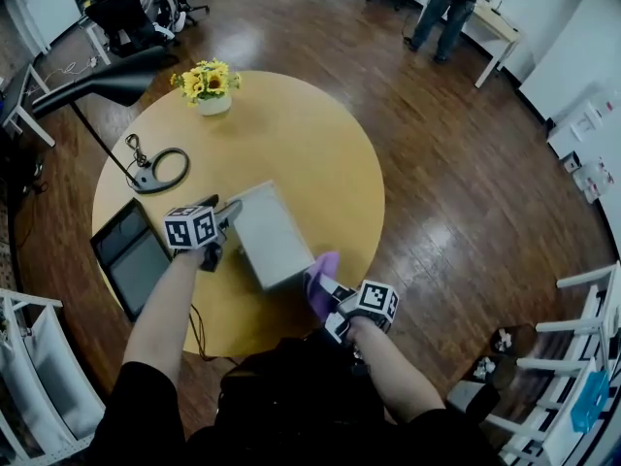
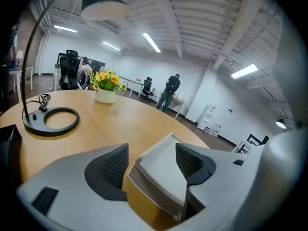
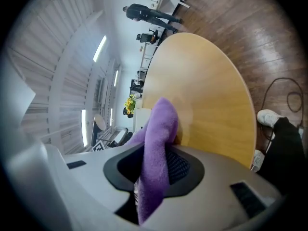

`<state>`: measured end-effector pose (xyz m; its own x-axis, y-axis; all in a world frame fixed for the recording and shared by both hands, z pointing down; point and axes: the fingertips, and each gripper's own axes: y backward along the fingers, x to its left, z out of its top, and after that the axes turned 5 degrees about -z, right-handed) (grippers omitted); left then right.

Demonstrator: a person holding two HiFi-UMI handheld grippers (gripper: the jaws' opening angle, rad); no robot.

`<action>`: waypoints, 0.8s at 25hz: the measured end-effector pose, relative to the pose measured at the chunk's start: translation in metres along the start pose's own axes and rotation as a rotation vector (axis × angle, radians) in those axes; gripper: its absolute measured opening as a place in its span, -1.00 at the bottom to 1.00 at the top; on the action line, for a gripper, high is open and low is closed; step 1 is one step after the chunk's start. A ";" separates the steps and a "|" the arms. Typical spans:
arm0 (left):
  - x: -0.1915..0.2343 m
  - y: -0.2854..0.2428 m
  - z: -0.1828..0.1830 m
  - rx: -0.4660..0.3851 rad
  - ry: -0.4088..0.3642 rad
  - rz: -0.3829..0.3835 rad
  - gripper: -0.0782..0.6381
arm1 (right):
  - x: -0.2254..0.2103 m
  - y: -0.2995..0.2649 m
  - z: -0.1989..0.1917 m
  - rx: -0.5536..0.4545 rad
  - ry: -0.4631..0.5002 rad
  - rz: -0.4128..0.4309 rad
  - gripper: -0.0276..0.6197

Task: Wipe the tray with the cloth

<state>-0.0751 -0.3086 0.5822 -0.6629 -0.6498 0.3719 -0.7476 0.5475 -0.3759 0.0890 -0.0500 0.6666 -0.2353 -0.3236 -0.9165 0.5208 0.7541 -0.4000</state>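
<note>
Your head view alone gives the layout: a round, smooth wooden table [image 1: 291,134], with the tray [image 1: 270,233] toward its 6 o'clock edge; flowers [image 1: 209,81] in a white pot at 11 o'clock, a lamp [image 1: 160,170] with a ring-shaped black base at 9 o'clock, and a dark flat tablet [image 1: 131,255] at 8 o'clock. It does not show either pair of jaws clearly (the marker cubes and your hands cover much of them); the gripper views do.

The tray is a pale grey rectangle with a smooth, matte face and a thin raised rim; the cloth [image 1: 323,280] is purple and fleecy, bunched into a soft fold at the tray's 5 o'clock corner.

Your left gripper [image 1: 233,212] sits at the tray's 10 o'clock corner; in its own view the left gripper [image 2: 154,160] stands wide, with a corner of the tray [image 2: 161,174] between the ribbed black pads; bare table shows between the 9 o'clock pad and the tray, so it has no clamp on it.

Your right gripper [image 1: 325,289] is at the table's near edge; in its own view the right gripper [image 3: 156,162] is nipped tight on the cloth [image 3: 161,129], which stands up out of the jaws toward 12 o'clock, over the table [image 3: 207,95].
</note>
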 end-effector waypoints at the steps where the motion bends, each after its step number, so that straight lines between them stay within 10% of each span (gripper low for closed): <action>1: 0.002 -0.006 0.001 0.011 0.017 -0.018 0.09 | 0.001 0.001 0.001 0.003 0.023 -0.013 -0.63; 15: -0.028 -0.004 -0.032 0.164 -0.071 -0.094 0.12 | 0.006 -0.011 0.076 -0.057 -0.073 -0.032 -0.64; 20: -0.043 0.038 -0.061 0.134 0.008 -0.046 0.12 | 0.015 -0.037 0.124 0.030 0.074 -0.064 -0.64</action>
<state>-0.0774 -0.2280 0.6043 -0.6286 -0.6683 0.3979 -0.7656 0.4415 -0.4679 0.1682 -0.1534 0.6667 -0.3282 -0.3268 -0.8863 0.5268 0.7155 -0.4589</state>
